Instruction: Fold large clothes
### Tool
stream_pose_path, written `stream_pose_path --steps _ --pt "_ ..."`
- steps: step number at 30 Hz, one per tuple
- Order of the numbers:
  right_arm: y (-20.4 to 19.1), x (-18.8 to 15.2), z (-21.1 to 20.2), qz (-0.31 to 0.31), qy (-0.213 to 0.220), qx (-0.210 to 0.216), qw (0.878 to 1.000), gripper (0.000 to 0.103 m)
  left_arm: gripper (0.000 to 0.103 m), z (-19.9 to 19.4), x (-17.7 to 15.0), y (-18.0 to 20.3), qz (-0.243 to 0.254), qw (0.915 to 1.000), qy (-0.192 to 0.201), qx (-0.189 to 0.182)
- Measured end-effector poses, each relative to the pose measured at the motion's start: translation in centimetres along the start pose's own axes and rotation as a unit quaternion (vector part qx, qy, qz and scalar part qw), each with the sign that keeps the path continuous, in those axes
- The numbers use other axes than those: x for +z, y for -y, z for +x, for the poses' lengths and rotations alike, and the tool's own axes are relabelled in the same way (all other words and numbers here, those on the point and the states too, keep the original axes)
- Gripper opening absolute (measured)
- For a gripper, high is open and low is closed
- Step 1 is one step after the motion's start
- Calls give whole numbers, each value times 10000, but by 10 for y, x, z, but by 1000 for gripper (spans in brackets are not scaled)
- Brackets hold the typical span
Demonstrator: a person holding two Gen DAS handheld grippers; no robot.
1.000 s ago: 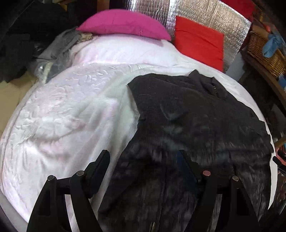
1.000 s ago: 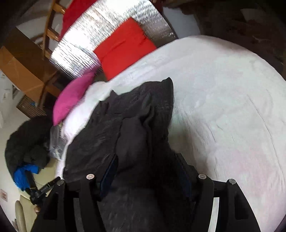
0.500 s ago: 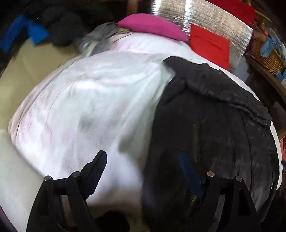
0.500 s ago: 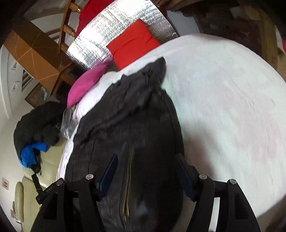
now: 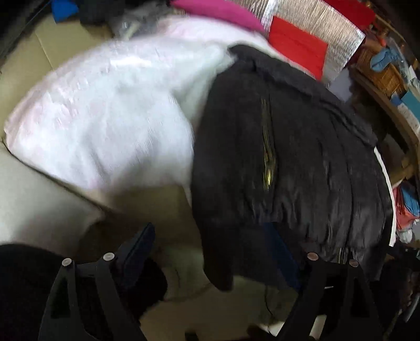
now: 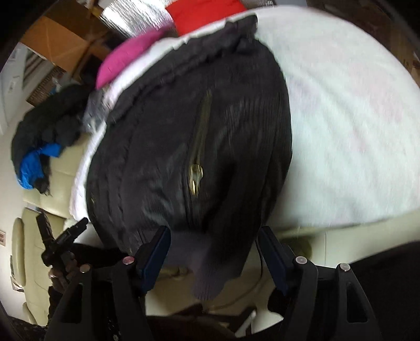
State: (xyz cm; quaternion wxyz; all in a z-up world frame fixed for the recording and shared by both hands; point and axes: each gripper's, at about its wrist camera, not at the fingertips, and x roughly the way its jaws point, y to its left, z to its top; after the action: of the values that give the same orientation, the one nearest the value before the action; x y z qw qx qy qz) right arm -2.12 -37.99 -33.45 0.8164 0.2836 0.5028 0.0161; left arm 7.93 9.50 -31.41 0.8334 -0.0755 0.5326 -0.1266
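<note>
A black jacket (image 5: 288,157) with a gold zipper (image 5: 267,147) lies on the white bed cover (image 5: 105,105), its hem hanging over the near edge. My left gripper (image 5: 210,236) hovers at that edge by the hem's left corner, its jaws opening, and its pads are not pressing the cloth. In the right wrist view the jacket (image 6: 183,131) fills the middle. The hem droops between the fingers of my right gripper (image 6: 215,233), whose jaws are also opening with no grip on it. The left gripper (image 6: 61,236) shows at the left, held by a hand.
A pink pillow (image 5: 218,13), a red cushion (image 5: 296,44) and a silver foil board (image 5: 315,15) stand at the bed's far end. A wicker basket (image 5: 380,70) sits on shelving to the right. A dark clothes pile (image 6: 44,123) with something blue lies on cream furniture to the left.
Both grippers have drawn back along the jacket to the bed's near edge and sunk a little. The hem, earlier on the bed, now hangs over that edge. Both pairs of jaws stand wider.
</note>
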Motion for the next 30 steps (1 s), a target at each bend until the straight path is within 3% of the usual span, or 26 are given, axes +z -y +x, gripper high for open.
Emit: stream_pose_path --steps 6,11,13,14,15,16,17,21,22,23,25,26,28,30 --pt "2 -8 37 233 -419 -169 9987 73 87 23 -7 -1 -203 9976 -638 -155" --pt "4 -16 65 490 -510 -146 9974 73 87 29 -8 -7 -369 9968 -651 -286" --pt "1 -19 69 422 -485 -127 9978 67 87 29 -9 -9 -369 9966 -589 -434" --pt "-1 -20 67 349 -436 -136 9983 53 74 29 -9 -9 -331 9969 -544 -463" --pt "-6 -21 63 207 -392 -147 9989 46 60 29 -9 -9 -284 9970 -506 -507" --pt "-11 -21 59 65 -364 -213 9991 35 35 31 -9 -6 -236 9967 -531 -564" --pt "-16 -23 54 -68 -348 -299 9989 33 31 31 -9 -3 -174 9968 -546 -563" --pt "-28 -28 32 -288 -234 -53 9993 33 35 29 -11 -1 -126 9973 -530 -495" --pt "-26 -28 32 -291 -258 -12 9992 33 49 30 -9 -2 -187 9968 -584 -511" --pt "-22 -28 34 -232 -324 -1 9992 35 71 39 -5 2 -293 9958 -693 -526" --pt "-10 -27 44 81 -507 2 9987 36 84 48 -4 -3 -531 9928 -931 -537" --pt "-3 -24 53 199 -633 -32 9978 45 84 51 -4 -4 -589 9916 -985 -592" --pt "-5 -21 66 327 -751 -94 9966 77 84 57 -2 -4 -637 9899 -1085 -653" --pt "1 -21 76 443 -701 -85 9965 78 83 62 -3 0 -572 9888 -1157 -754"
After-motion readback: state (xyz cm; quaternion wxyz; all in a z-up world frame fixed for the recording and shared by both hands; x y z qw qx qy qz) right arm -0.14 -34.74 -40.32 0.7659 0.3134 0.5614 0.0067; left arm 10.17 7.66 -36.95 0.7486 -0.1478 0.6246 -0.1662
